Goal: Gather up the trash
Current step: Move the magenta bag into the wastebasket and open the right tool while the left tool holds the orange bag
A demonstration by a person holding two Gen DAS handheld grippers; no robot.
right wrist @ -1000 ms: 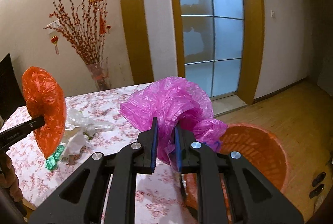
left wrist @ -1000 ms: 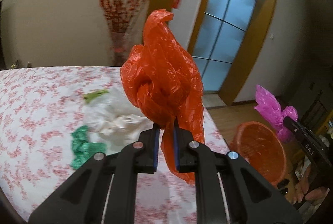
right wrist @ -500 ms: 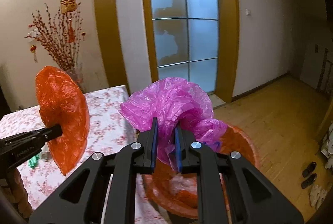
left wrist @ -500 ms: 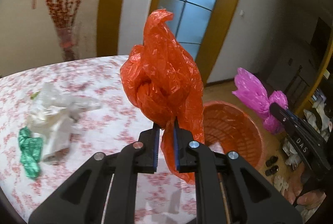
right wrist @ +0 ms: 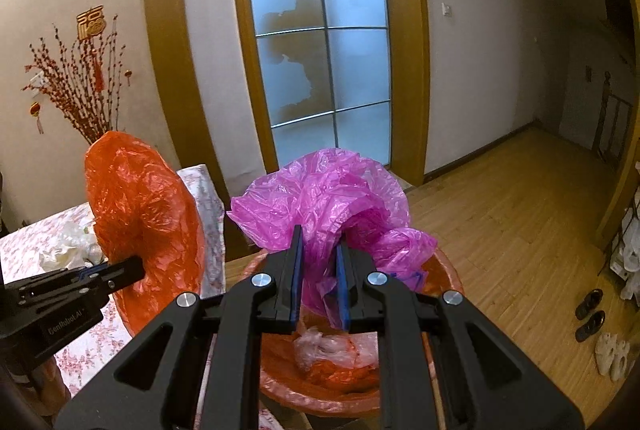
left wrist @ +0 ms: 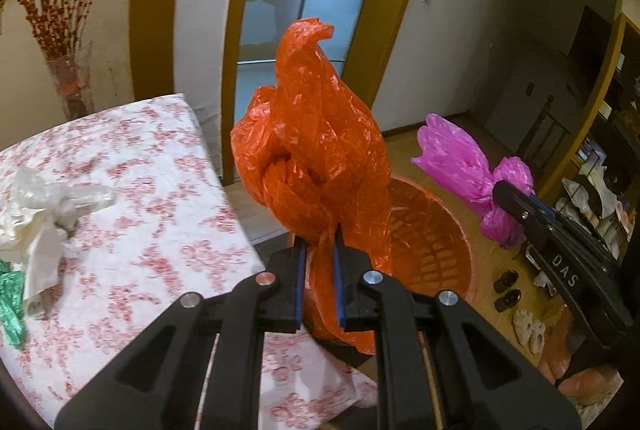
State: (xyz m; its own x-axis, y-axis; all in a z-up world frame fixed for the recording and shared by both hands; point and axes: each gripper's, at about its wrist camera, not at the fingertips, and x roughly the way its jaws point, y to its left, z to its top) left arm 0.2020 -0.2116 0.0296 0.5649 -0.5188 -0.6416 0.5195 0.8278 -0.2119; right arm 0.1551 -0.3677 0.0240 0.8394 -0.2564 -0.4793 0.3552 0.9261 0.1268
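I hold two crumpled plastic bags over the bin beside the desk, one in each hand-held gripper. My left hand-held gripper (left wrist: 319, 284) is squeezed narrow on the tail of the orange plastic bag (left wrist: 316, 154), whose knotted bulk stands up above the pads. My right hand-held gripper (right wrist: 319, 280) is likewise pinched narrow on a fold of the pink plastic bag (right wrist: 320, 198), which billows out past the fingertips.

The orange waste basket (right wrist: 448, 270) stands on the wooden floor just below and beyond the right gripper, close against the desk's near corner, with some clear plastic already in its bottom. From the left view its rim (left wrist: 460, 230) shows to the right of the orange bag, so I judge that bag sits nearer the edge than the middle.

What I worry about: these bags are light and springy. Let go off-centre and either one could catch the rim or drift to the floor (right wrist: 500, 214), and thin film may cling to a pad.

More trash waits on the flowered desk (left wrist: 132, 166) at left: white crumpled plastic (left wrist: 44, 206) and a green wrapper (left wrist: 10, 306).
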